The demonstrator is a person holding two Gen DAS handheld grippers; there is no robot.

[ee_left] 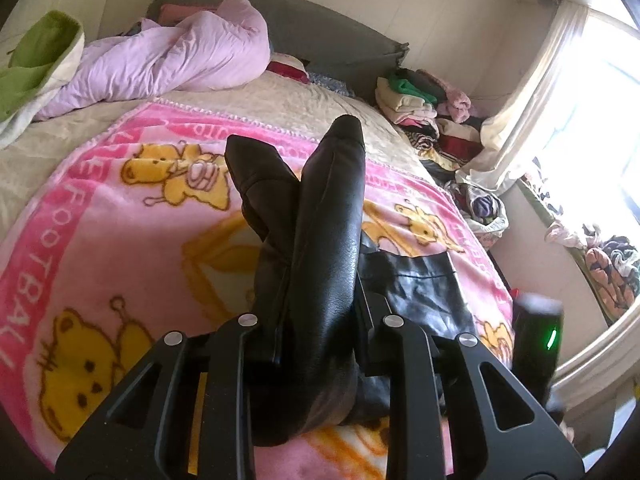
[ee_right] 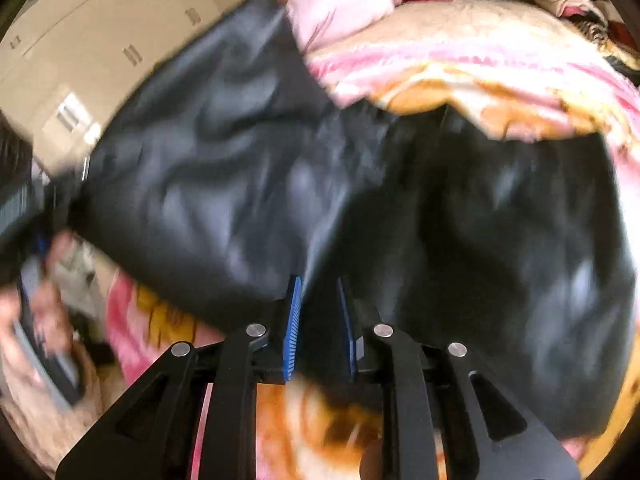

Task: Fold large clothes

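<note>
The left hand-held gripper (ee_left: 320, 344) was clamped on a fold of the black leather garment (ee_left: 332, 240), lifted over the pink blanket (ee_left: 120, 232) on the bed. The right hand-held gripper (ee_right: 320, 320) pinched its edge.

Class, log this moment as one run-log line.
left gripper: shut on black leather garment | right gripper: shut on it | garment: lifted over pink bear-print blanket
</note>
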